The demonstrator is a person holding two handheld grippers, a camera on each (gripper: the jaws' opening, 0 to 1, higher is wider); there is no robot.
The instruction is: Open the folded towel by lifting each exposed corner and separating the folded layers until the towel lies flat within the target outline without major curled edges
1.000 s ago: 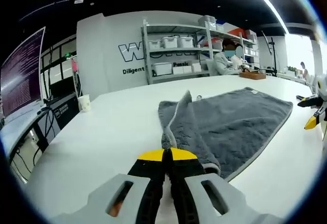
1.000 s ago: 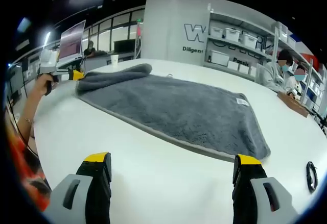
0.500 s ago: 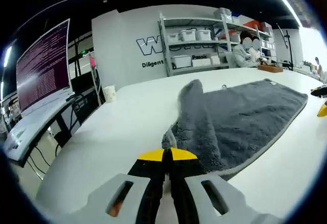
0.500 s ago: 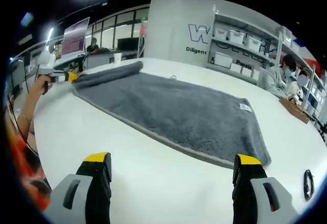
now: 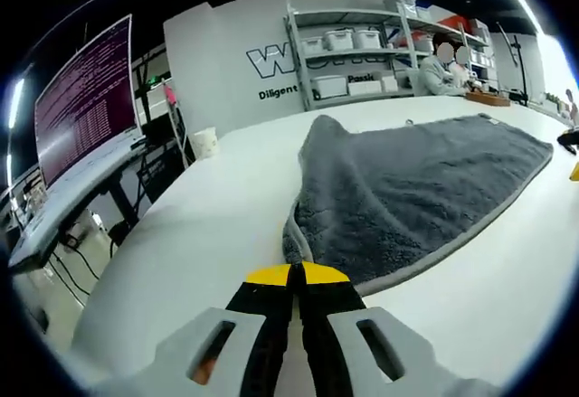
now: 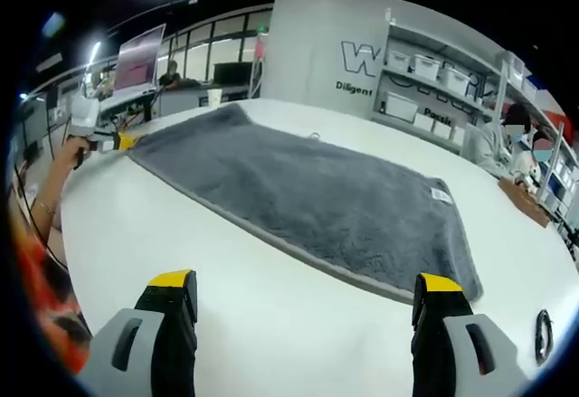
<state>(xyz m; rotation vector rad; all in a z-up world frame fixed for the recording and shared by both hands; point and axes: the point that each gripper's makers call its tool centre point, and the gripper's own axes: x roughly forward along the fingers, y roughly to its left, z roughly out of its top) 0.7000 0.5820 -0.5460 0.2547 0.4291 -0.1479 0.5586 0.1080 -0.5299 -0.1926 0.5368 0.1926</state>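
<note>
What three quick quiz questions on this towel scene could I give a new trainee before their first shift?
1. True or false: the left gripper is shut on a corner of the towel.
2. The right gripper is: A open, holding nothing; B shut on the towel; C shut on a cup.
3. Fill in: on the table, beyond the towel, stands a paper ____.

Key: 1 true; 2 A; 3 cup.
</note>
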